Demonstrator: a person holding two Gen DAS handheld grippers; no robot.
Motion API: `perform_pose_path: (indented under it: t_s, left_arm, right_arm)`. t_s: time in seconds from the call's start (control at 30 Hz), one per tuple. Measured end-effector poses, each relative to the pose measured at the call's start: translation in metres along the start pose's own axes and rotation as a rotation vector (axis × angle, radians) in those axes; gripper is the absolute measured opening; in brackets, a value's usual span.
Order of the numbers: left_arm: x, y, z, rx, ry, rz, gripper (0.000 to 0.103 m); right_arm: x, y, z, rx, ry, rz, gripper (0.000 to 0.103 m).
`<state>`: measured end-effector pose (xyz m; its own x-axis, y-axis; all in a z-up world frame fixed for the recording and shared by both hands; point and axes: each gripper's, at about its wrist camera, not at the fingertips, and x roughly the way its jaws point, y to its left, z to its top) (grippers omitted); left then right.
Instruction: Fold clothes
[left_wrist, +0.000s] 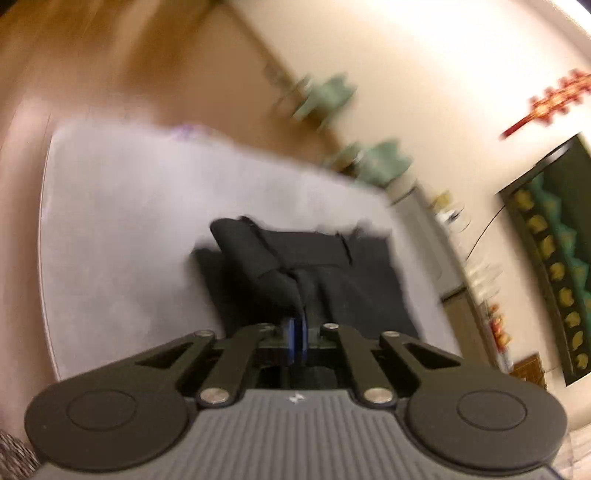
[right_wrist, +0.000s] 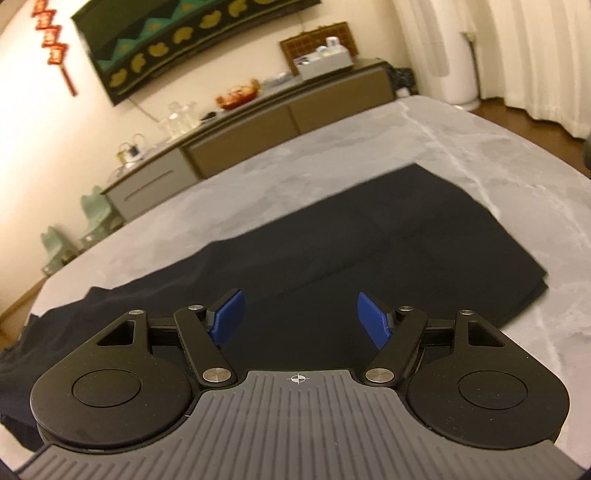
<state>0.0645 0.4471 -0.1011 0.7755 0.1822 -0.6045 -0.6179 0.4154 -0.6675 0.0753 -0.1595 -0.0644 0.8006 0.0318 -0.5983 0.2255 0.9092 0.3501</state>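
My left tongs (left_wrist: 296, 325) pinch a dark garment (left_wrist: 306, 273) fold, right tongs (right_wrist: 300, 317) gape empty above it, bare desk (right_wrist: 369, 147) beyond its edges.

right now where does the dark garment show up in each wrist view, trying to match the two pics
Left wrist view: the dark garment lies centre, low on the grey table; a raised fold runs into the shut left gripper.
Right wrist view: it spreads flat across the middle, from the left edge to centre right, under the open right gripper.
Shared landmark: the green and gold wall hanging, at the right edge in the left view, top left in the right.
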Motion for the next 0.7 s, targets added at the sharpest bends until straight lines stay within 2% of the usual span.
perform_pose_path:
  t_s: [0.03, 0.07, 0.27, 0.3, 0.33, 0.43, 0.47, 0.7]
  left_arm:
    - [0.004, 0.004, -0.003, -0.001, 0.021, 0.0, 0.016]
    - [0.008, 0.007, -0.006, -0.001, 0.041, 0.0, 0.019]
    - [0.005, 0.005, -0.019, 0.055, 0.06, -0.003, 0.019]
    - [0.006, 0.002, -0.02, 0.079, 0.048, 0.015, 0.018]
    - [0.004, -0.002, -0.022, 0.104, 0.027, 0.051, 0.012]
    - [0.005, 0.005, -0.022, 0.104, 0.027, 0.119, 0.009]
    - [0.004, 0.004, -0.022, 0.111, 0.026, 0.124, 0.009]
    - [0.0, -0.004, -0.029, 0.193, 0.039, 0.13, 0.015]
  right_arm:
    - [0.002, 0.003, 0.0, -0.005, 0.006, 0.005, 0.072]
    - [0.003, 0.005, 0.001, -0.01, 0.012, 0.011, 0.072]
    - [0.008, -0.001, 0.001, 0.004, 0.024, -0.01, 0.074]
    - [0.011, -0.006, -0.001, 0.012, 0.031, -0.03, 0.074]
    - [0.015, -0.011, -0.002, 0.02, 0.038, -0.05, 0.074]
    - [0.024, -0.035, -0.008, 0.056, 0.056, -0.093, 0.074]
    - [0.026, -0.043, -0.011, 0.068, 0.058, -0.102, 0.077]
    - [0.018, -0.055, -0.013, -0.013, 0.032, -0.265, 0.071]
